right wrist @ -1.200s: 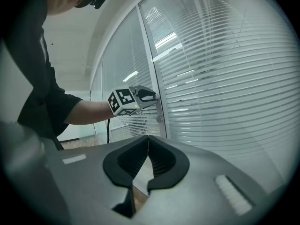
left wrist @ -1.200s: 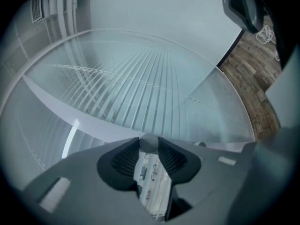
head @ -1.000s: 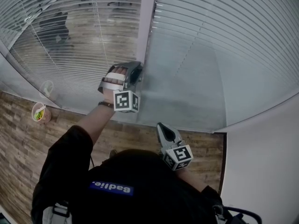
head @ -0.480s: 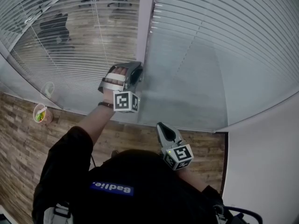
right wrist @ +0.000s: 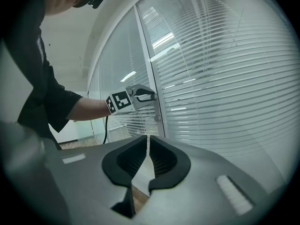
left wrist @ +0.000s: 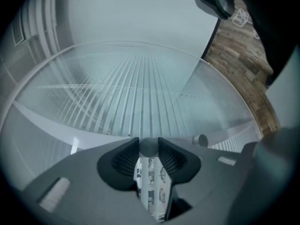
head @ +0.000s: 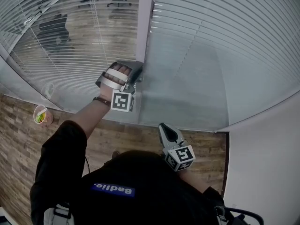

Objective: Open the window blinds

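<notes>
Window blinds (head: pixel 225 36) cover the glass (head: pixel 183 97), so the left gripper (head: pixel 136 75), jaws just squeezed tighter, pinches the round knob (left wrist: pixel 149 147) at its edge to turn them, while the right gripper (right wrist: pixel 148 143) waits closed, empty.

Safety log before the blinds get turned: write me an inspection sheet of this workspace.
Surface: wood-pattern floor along the glass partition.
Job's things: left blinds part open, right blinds look closed; round knob at the frame post.
Clutter: one cup on the floor by the glass.
Grippers: left gripper shut on the knob, jaws just closed further; right gripper shut, empty, away from the glass.
Cables: thin dark cable below the left forearm.
Surroundings: white wall at right.
</notes>
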